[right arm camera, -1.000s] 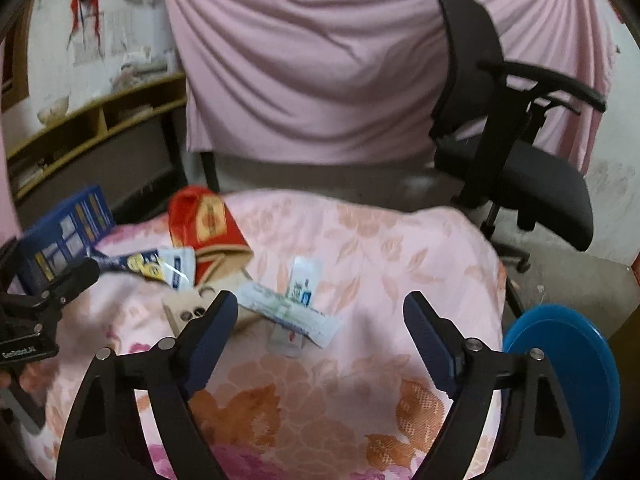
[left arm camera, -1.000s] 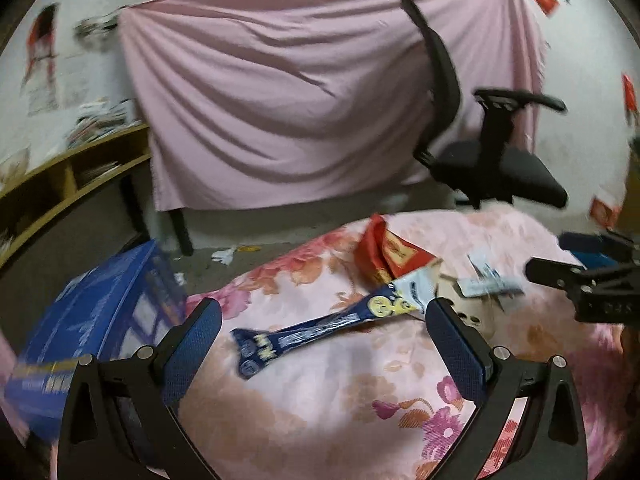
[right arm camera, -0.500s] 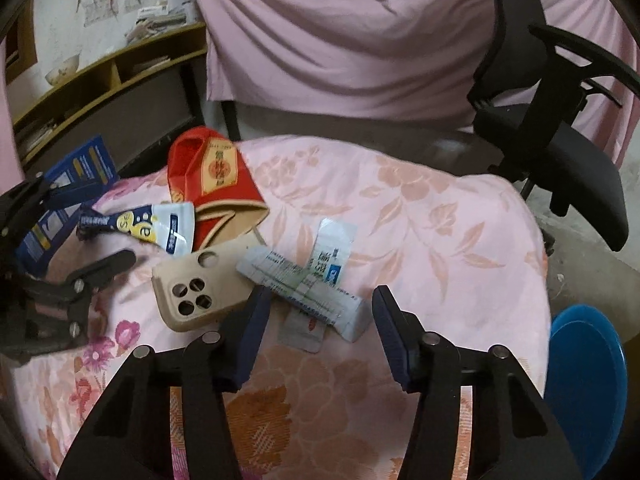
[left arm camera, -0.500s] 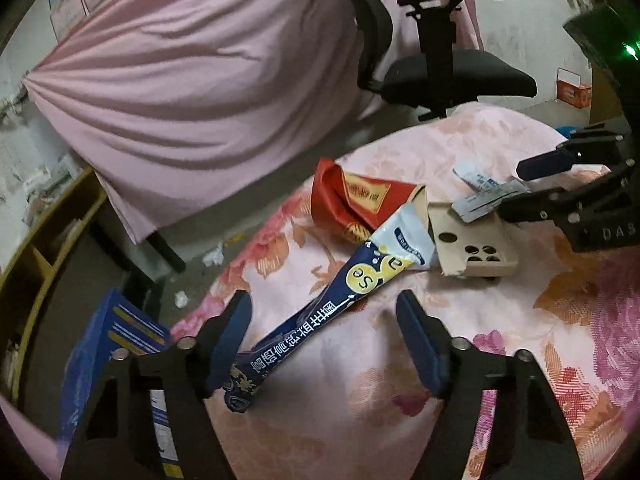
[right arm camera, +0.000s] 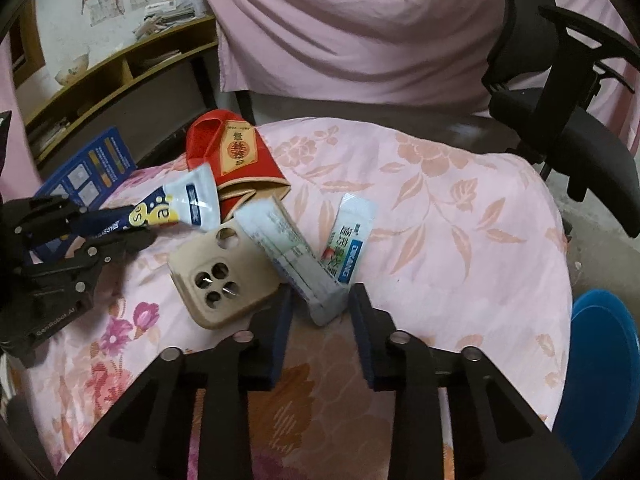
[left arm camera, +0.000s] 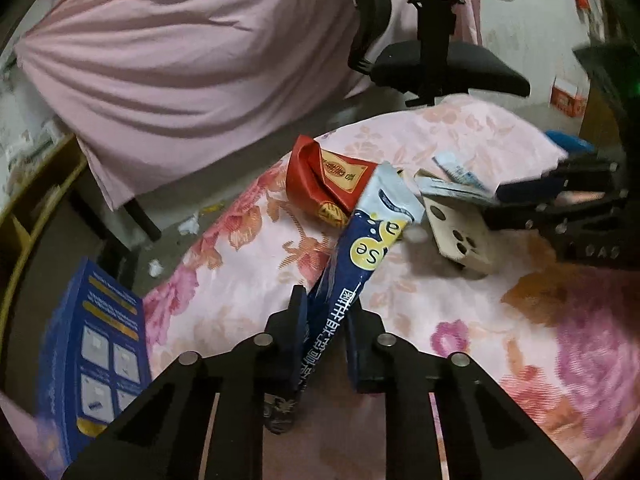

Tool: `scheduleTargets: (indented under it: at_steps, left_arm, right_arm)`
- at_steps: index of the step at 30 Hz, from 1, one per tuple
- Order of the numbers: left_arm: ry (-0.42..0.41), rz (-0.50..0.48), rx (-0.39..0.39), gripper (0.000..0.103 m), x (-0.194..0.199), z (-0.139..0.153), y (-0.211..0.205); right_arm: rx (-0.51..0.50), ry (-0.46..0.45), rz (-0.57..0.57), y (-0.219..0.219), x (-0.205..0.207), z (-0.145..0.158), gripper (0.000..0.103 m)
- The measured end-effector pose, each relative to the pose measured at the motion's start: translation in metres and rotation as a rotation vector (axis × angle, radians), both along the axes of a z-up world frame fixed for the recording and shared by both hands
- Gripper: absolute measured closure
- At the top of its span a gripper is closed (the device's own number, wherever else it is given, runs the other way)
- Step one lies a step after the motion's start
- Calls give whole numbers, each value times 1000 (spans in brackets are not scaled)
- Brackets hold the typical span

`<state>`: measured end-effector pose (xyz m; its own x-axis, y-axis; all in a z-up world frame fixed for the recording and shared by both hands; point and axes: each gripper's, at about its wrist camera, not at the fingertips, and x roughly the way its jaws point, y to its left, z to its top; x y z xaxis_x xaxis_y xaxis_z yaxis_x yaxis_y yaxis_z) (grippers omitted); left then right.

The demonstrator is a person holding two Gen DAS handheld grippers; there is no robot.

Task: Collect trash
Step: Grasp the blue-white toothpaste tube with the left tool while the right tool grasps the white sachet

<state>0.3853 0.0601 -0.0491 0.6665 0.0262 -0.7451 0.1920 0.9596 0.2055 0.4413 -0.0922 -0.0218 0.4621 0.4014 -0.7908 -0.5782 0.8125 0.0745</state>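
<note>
My left gripper [left arm camera: 326, 320] is closing on the long blue wrapper [left arm camera: 352, 268], whose dark tail runs down between my two jaws while its white and yellow end lifts away toward the red packet [left arm camera: 320, 184]; the left pad looks pressed against the wrapper's edge, though the right pad's contact is hard to judge through the blur. From my right wrist view the same left gripper [right arm camera: 120, 232] sits at the far left of the flowered cloth [right arm camera: 440, 208], its fingers around that wrapper's blue end. My right gripper [right arm camera: 320, 308] is also closing, with the lower end of the long white sachet [right arm camera: 292, 256] between its jaws; a thin gap still shows on either side, so I would not call it gripped. The sachet lies slantwise, its upper end resting on the tan phone case [right arm camera: 224, 276] and near the mouth of the red packet. A smaller white sachet with green and blue print [right arm camera: 350, 240] lies just beside it on the right, outside my jaws. A blue box [left arm camera: 96, 344] stands off the cloth's left edge, a black office chair [right arm camera: 560, 92] stands beyond the cloth, and a blue bin [right arm camera: 600, 368] sits low at the right.
</note>
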Motion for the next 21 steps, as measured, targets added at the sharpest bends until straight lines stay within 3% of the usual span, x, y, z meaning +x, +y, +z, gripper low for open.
scheduleTargets:
  at_steps: [2,7,15,21]
  left_arm:
    - [9,26,-47,92,-2,3,2]
    - [11,120,-184,94,-14,10,8]
    - [-59,265,-371,95,-38,15,7]
    - [-77,298,-411,95,-41,17,13]
  right_arm:
    - [14,9,2,-2,-1,0,91]
    - [52,26,12,-7,-5,0,95]
    - [91,20,15,-14,-15,3,96]
    - [31,7,-17,-11,-16,2,90]
